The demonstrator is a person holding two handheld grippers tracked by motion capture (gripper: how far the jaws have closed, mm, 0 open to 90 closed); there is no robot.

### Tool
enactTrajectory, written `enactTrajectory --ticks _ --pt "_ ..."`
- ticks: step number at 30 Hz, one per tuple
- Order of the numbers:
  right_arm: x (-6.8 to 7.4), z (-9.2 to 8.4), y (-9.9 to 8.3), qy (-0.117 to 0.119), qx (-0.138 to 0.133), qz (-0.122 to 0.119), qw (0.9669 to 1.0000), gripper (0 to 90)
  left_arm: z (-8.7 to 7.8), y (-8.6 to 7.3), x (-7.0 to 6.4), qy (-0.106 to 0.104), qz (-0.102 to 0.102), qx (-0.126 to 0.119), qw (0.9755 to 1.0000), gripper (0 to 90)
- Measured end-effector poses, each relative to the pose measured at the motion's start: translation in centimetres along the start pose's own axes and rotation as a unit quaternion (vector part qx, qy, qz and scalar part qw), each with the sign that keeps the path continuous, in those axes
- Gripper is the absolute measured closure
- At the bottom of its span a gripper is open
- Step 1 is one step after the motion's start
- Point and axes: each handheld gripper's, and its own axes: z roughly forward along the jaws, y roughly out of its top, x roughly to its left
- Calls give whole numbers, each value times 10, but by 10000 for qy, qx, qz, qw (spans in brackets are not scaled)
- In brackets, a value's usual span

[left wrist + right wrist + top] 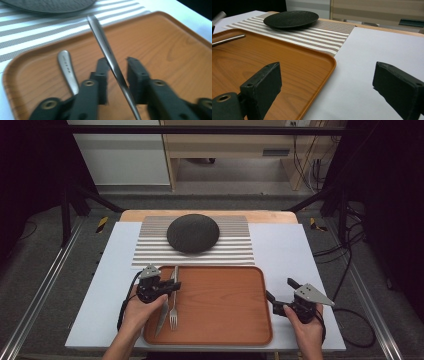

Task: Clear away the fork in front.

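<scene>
We are holding the left gripper (117, 72) astride the fork handle (110, 60) near the tray's (220, 270) left edge, the handle running lengthwise between its parted jaws.

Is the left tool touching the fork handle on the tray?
Cannot tell. In the left gripper view the fork handle disappears behind the left tool, hiding any contact or gap.

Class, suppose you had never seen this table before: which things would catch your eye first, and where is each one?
First the orange wooden tray at the near edge of the white table, with a fork and a knife lying at its left end. Next the dark round plate on the striped placemat behind it. The left tongs straddle a slim metal handle; the right tongs gape beside the tray.
</scene>
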Motion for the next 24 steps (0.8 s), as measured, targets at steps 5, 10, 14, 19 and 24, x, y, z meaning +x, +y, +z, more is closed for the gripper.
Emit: enactTrajectory --ticks 5,10,14,19,24 --pt "0 0 0 24 -1 4 10000 83 -8 2 1 307 -24 -368 9988 518" --pt "0 0 0 44 -7 15 10000 79 -15 5 -1 538 117 -679 9962 462" --pt "1 1 0 70 11 10 10000 76 -19 6 -2 675 106 -849 9940 412" --pt "2 1 0 76 -1 4 10000 74 -19 7 -4 778 170 -906 9927 370" --pt "2 0 0 76 -20 0 10000 73 -19 11 -9 765 259 -963 9921 353"
